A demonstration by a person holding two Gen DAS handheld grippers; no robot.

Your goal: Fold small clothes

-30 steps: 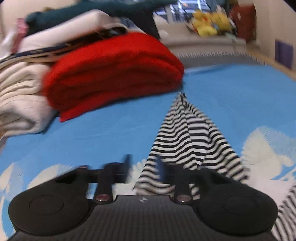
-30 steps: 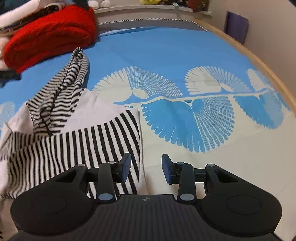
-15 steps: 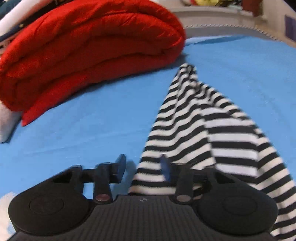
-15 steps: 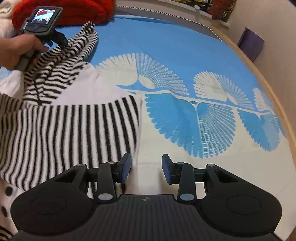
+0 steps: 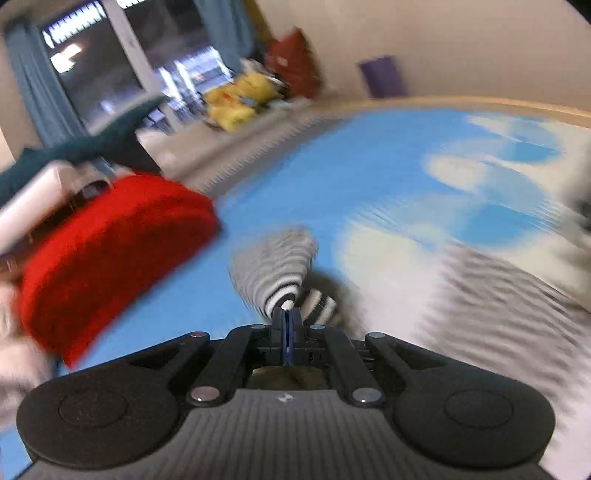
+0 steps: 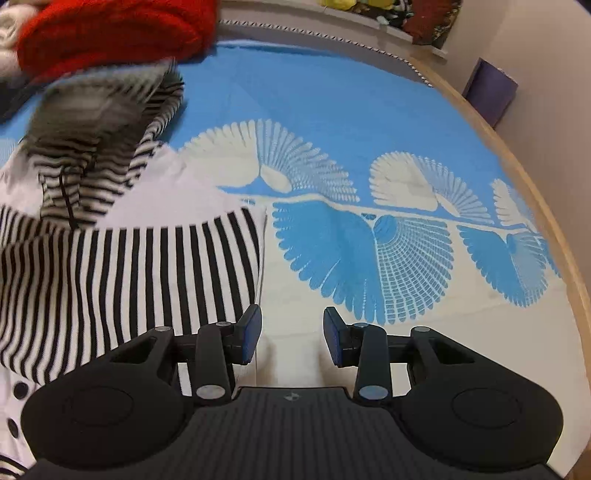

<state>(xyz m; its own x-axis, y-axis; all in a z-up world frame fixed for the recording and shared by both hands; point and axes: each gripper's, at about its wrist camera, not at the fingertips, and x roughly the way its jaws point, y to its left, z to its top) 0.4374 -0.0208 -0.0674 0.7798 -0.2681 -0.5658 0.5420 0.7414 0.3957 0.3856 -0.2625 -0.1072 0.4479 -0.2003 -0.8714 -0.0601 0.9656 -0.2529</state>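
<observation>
Striped top (image 6: 122, 266) lies on the blue bedspread (image 6: 332, 103) to your left, its sleeve (image 5: 275, 266) pinched in your left gripper (image 5: 286, 319), while your right gripper (image 6: 291, 334) hovers spread beside its hem, nearer the body.

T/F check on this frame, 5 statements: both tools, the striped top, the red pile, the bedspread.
1. The left tool is shut on a fold of the striped garment. True.
2. The right tool also grips the garment. False: its fingers stand apart with nothing between them, just right of the garment's edge.
3. The red folded blanket lies at the far left, beyond the garment. True.
4. The bedspread is plain blue. False: it carries white and blue fan-shaped patterns.
5. The garment's stripes are red and white. False: black and white.
</observation>
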